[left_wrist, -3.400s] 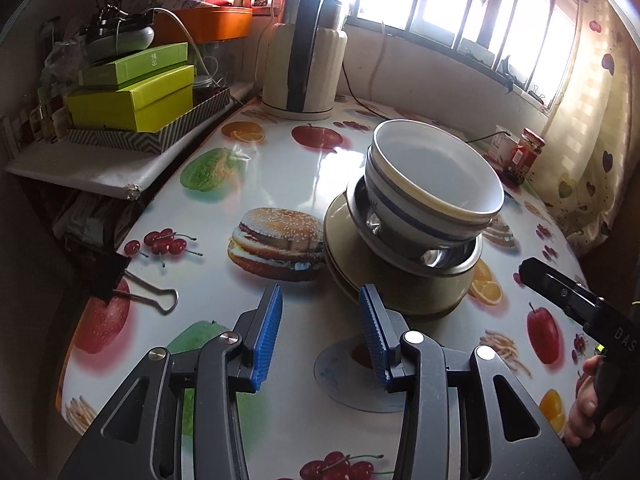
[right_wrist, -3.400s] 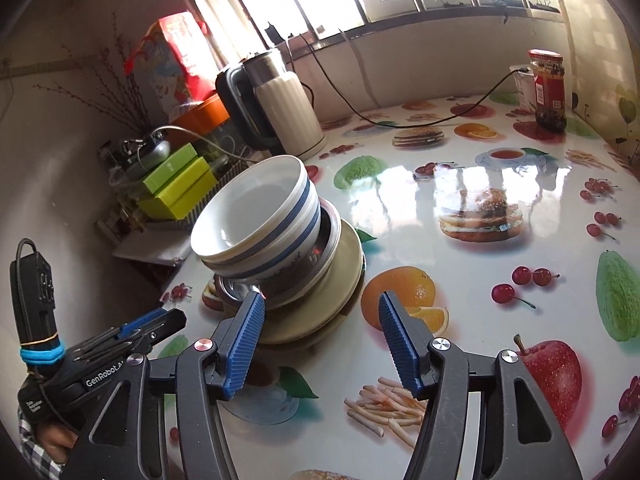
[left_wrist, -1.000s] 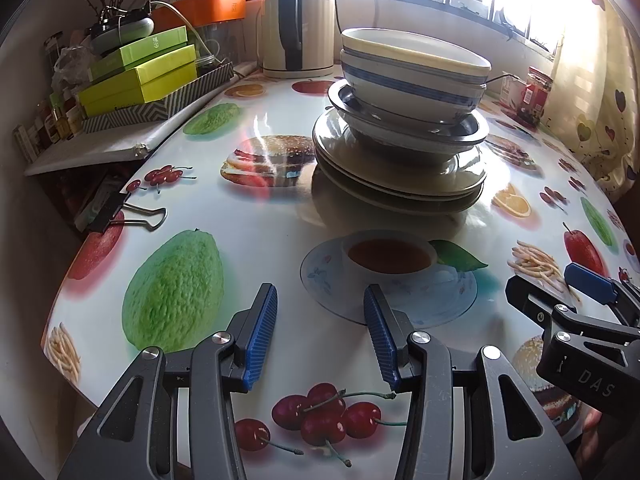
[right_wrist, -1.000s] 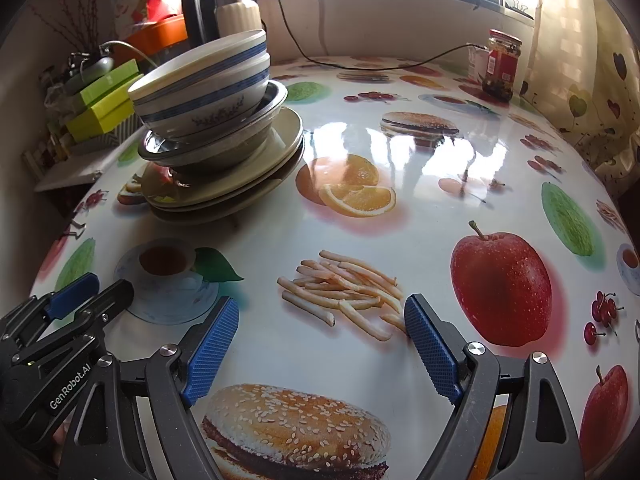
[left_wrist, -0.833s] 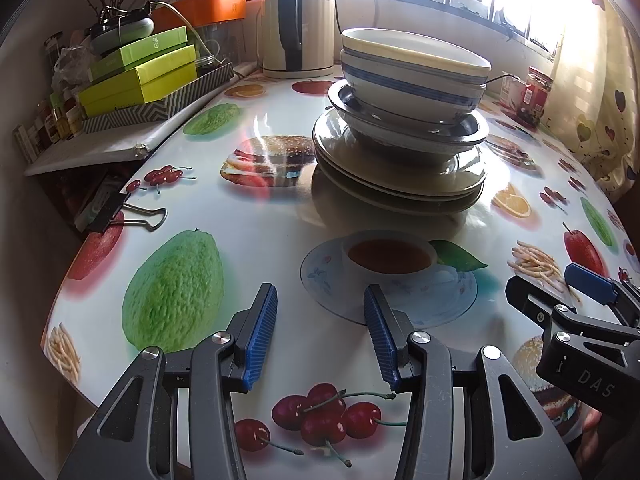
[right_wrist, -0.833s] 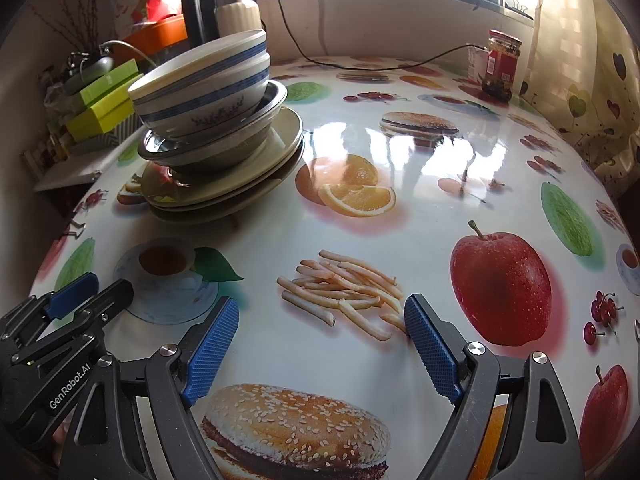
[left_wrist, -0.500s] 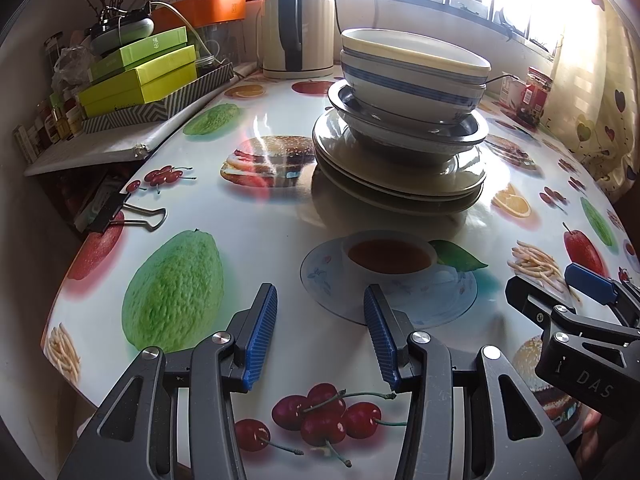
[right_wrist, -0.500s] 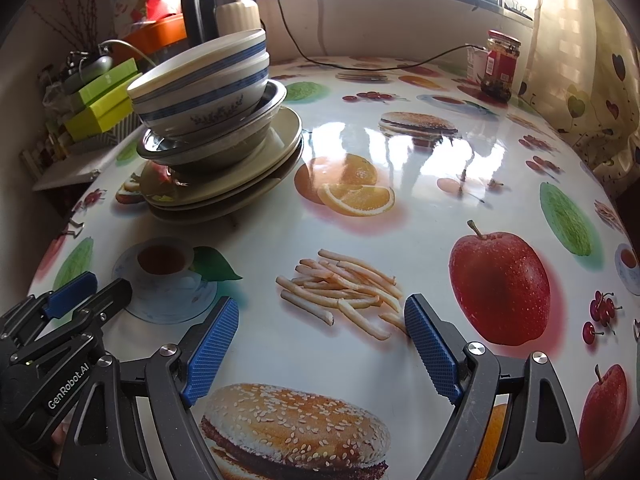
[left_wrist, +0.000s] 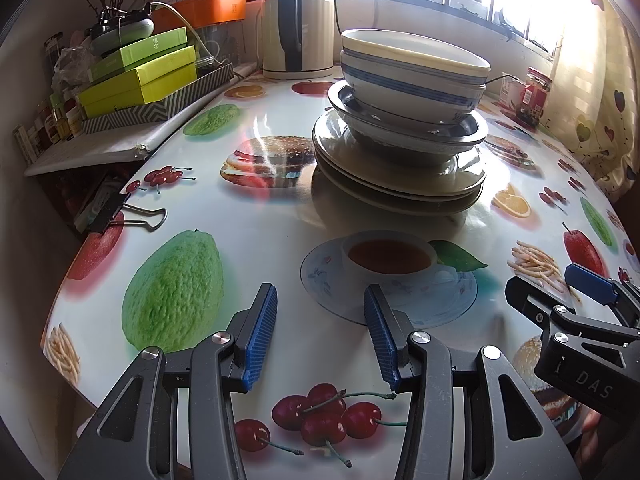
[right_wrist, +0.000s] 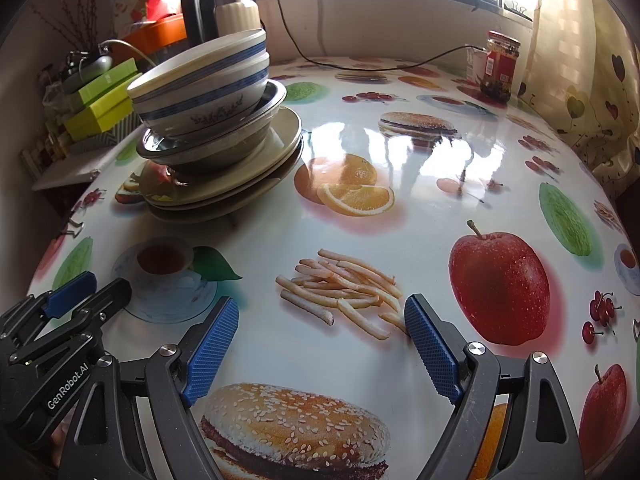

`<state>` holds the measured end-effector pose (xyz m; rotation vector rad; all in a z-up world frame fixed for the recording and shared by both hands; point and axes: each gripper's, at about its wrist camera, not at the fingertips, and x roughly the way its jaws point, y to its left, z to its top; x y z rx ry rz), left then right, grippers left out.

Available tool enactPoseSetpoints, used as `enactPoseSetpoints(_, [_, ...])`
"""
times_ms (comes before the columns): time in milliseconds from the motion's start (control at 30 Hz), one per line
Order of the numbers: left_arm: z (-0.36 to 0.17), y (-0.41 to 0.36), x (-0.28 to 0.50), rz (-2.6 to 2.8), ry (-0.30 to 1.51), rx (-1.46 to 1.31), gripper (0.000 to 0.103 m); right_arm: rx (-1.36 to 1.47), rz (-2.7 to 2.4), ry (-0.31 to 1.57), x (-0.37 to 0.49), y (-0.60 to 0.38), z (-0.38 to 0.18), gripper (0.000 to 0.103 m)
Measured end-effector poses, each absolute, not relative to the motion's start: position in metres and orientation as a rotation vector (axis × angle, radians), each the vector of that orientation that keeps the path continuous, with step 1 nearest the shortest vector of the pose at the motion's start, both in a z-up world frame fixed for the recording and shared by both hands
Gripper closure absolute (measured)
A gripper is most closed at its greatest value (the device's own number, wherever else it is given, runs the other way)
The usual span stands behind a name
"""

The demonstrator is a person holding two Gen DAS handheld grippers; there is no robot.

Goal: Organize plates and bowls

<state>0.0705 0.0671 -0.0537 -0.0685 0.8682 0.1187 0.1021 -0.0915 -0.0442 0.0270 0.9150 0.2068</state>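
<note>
My left gripper [left_wrist: 320, 332] is level and low, its blue-padded fingers [left_wrist: 260, 338] spread apart with nothing between them. My right gripper [right_wrist: 320, 350] sits just beside it, jaws spread wider and likewise empty, both pointing forward side by side.

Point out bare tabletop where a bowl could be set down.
Free: the table right of the stacked dishes, toward the jar, and the near strip ahead of both grippers. Crowded: the far left, where kettle and green boxes press in.
</note>
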Motion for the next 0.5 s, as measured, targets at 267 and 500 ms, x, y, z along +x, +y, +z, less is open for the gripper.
enactPoseSetpoints(267, [-0.0537,0.067,0.0703,0.119,0.868,-0.069,0.056,0.026,0.206,0.915,0.1018,-0.0902,-0.0445,0.017])
enactPoseSetpoints(500, [-0.0537,0.0668,0.0701,0.119,0.867,-0.068,0.056,0.025,0.206,0.914,0.1017,-0.0901,-0.0445,0.017])
